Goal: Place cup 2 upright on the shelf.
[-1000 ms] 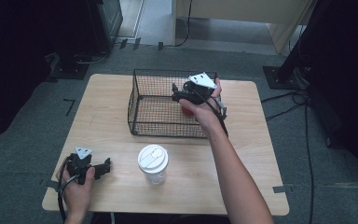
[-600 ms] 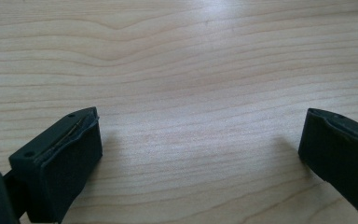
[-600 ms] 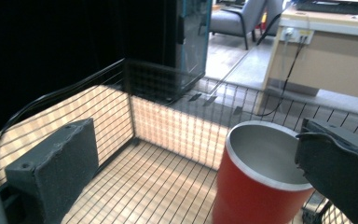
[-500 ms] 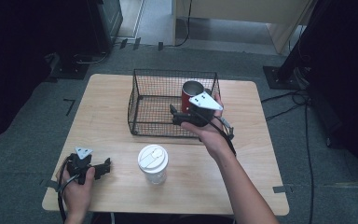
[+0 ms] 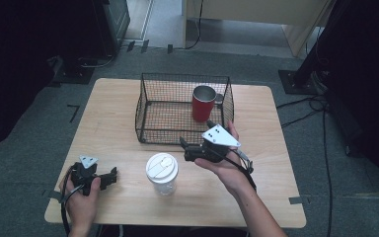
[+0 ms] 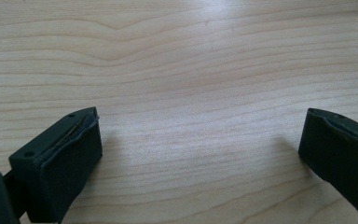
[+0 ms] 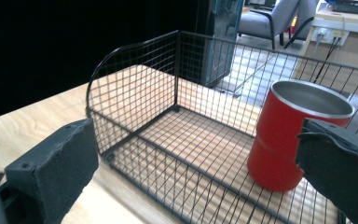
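The right gripper (image 5: 183, 146) has pulled back out of the wire basket (image 5: 147, 109) and now hangs just in front of its near wall, jaws spread wide and holding nothing. The red cup (image 5: 203, 103) it was at a moment ago stands upright in the basket's far right corner. The left gripper (image 5: 112, 174) has not moved from the table's (image 5: 276, 148) near left corner, jaws likewise apart over bare wood, with the lidded clear cup (image 5: 162, 173) between the two tools.

The table (image 5: 128, 103) was pale wood, smooth with wavy grain. The basket (image 7: 140, 88) was thin black metal wire. The red cup (image 7: 289, 135) looked smooth outside, dull grey metal inside. The lidded cup (image 5: 162, 173) was maybe clear plastic.
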`<state>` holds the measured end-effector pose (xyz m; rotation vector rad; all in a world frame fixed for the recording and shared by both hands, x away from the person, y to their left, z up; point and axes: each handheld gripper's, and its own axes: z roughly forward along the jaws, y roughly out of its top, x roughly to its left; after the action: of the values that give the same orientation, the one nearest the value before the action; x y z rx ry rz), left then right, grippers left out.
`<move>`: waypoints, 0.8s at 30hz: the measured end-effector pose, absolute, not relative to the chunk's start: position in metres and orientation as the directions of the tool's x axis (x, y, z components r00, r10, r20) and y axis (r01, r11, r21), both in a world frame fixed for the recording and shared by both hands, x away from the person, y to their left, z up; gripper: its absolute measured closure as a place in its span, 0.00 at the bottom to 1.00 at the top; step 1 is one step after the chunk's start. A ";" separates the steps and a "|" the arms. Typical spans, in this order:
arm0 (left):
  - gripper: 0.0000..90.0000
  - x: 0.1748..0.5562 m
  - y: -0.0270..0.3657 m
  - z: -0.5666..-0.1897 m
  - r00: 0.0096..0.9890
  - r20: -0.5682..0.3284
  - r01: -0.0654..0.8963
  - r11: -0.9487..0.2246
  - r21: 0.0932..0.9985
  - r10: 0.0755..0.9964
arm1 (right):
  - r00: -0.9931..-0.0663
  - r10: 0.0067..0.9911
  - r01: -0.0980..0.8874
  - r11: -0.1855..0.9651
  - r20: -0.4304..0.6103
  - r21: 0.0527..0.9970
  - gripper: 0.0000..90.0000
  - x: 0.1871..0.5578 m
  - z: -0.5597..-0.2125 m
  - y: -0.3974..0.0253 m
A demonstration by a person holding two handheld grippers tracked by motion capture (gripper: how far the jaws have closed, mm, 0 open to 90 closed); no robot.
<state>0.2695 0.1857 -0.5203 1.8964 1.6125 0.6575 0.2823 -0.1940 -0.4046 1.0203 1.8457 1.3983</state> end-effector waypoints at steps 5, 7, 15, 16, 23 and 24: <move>0.00 0.270 0.186 -0.520 0.156 0.011 0.712 -0.120 0.691 0.988 | -0.532 0.847 0.223 0.145 -0.004 0.964 0.00 0.266 -0.415 -0.199; 0.00 0.270 0.186 -0.520 0.157 0.011 0.713 -0.121 0.691 0.988 | -0.535 0.845 0.233 0.139 0.007 0.963 0.00 0.261 -0.419 -0.200; 0.00 0.270 0.186 -0.520 0.157 0.011 0.713 -0.121 0.691 0.988 | -0.561 0.828 0.253 0.141 0.026 0.957 0.00 0.239 -0.438 -0.197; 0.00 0.270 0.186 -0.520 0.157 0.011 0.713 -0.120 0.691 0.988 | -0.565 0.824 0.255 0.142 0.028 0.956 0.00 0.236 -0.441 -0.196; 0.00 0.270 0.186 -0.520 0.156 0.011 0.713 -0.120 0.691 0.988 | -0.579 0.813 0.286 0.139 0.056 0.948 0.00 0.220 -0.456 -0.192; 0.00 0.270 0.186 -0.520 0.157 0.011 0.713 -0.121 0.691 0.988 | -0.579 0.813 0.290 0.136 0.060 0.947 0.00 0.218 -0.457 -0.191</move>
<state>0.2696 0.1857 -0.5204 1.8960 1.6118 0.6587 0.2176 -0.1907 -0.4572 1.0560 1.9430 1.4482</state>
